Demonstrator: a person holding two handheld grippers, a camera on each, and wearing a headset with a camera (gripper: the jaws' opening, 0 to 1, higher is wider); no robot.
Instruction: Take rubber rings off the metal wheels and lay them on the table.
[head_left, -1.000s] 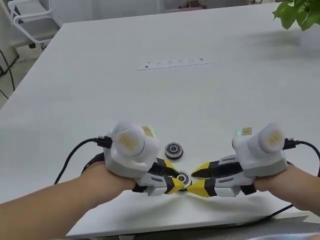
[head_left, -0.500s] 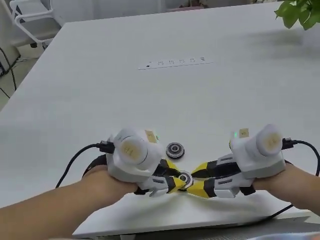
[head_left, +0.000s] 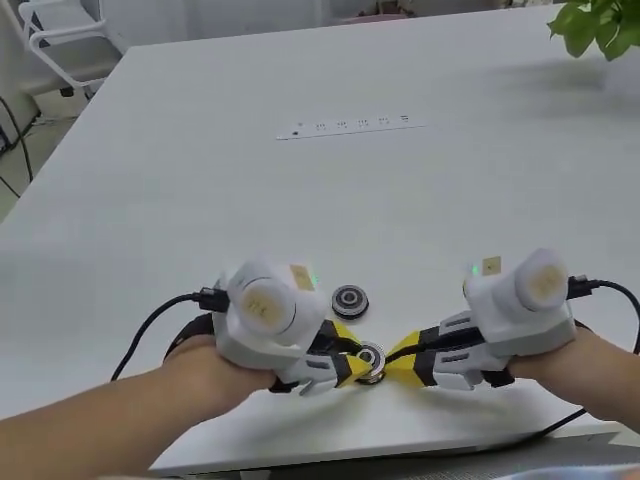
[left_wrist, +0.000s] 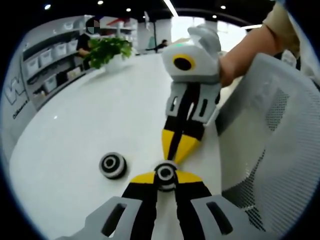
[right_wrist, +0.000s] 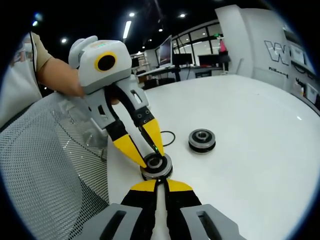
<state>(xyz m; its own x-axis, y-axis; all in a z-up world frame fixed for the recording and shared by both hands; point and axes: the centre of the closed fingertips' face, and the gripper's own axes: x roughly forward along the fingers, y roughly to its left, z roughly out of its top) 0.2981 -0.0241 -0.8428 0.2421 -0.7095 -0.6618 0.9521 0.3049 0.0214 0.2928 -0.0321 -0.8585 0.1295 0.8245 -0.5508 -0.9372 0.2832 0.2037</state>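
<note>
White table (head_left: 200, 200), broad and matte, seen from above in the head view.

Metal wheel (head_left: 368, 357): small, dark at the rim, bright at the hub. Lying flat at the near edge of the table, between the two pairs of yellow-tipped jaws.

Left gripper (left_wrist: 165, 178): white body, black and yellow jaws. Clenched on the metal wheel, one tip on either side of it, as seen in the left gripper view. Held in a hand at the lower left of the head view, with a black cable (head_left: 150, 318) trailing off to the left.

Right gripper (right_wrist: 161, 186): same make, coming in from the opposite side. Jaws drawn together to a narrow slit, tips against the near rim of the metal wheel. Impossible to tell whether pinching the rubber there or only pressed to it.

Second wheel (head_left: 349, 298): same kind, dark ring in place around it. Flat on the table just beyond the grippers, touched by neither.

Thin dark loop (right_wrist: 174, 137): flat on the table beside the left gripper's jaw, in the right gripper view.

Socket strip (head_left: 350, 126): mid-table, well apart from the work.

Plant (head_left: 595, 25): green leaves, far right corner.
</note>
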